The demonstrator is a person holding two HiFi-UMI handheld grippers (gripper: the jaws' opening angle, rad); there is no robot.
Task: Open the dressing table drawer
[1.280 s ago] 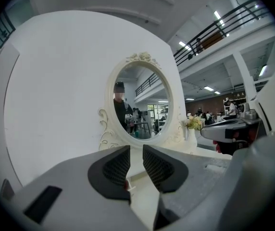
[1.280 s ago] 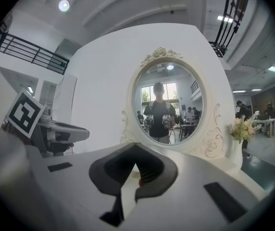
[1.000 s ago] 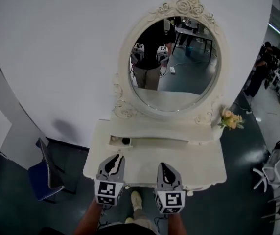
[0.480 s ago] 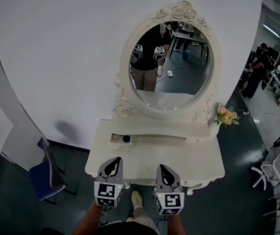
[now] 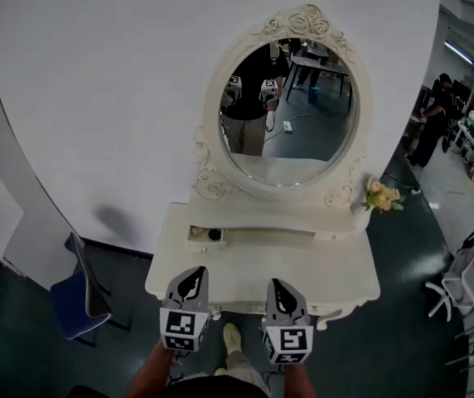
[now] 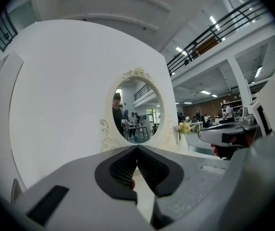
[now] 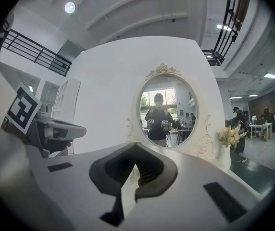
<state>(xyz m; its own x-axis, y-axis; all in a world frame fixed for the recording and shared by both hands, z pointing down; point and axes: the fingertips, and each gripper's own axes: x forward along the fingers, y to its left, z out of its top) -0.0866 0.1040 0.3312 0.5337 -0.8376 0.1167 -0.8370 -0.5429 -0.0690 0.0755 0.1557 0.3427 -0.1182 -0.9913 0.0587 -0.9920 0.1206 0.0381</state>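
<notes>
- The drawer [image 5: 253,238] sits in the low shelf under the round mirror [image 5: 287,106], at the back of the white desk [image 5: 340,276].
- In the head view the drawer looks pulled out a bit. Its top is open, and a small dark thing [image 5: 214,235] shows inside at its left end. So I think it may already be open, the way the task wants.
- I cannot tell how much farther it could slide. The front of the desk under its near edge is hidden, so I cannot tell if there is another drawer there.
- The left tool [image 5: 191,277] is closed, with its tips together. Its jaws have just been closing, and nothing is between them.
- The right tool [image 5: 280,287] also has its tips together and holds nothing.
- Both tools hang side by side over the near edge of the desk and point at the mirror. They are well apart from the drawer.
- The drawer lies straight ahead of the tools, across the flat desk top. Its long side runs left to right, so it would slide toward the person.
- The left tool lines up with the open left end. The right tool lines up with the middle. Both look about as near.
- Flowers [image 5: 384,196] stand at the right, off to the side.
</notes>
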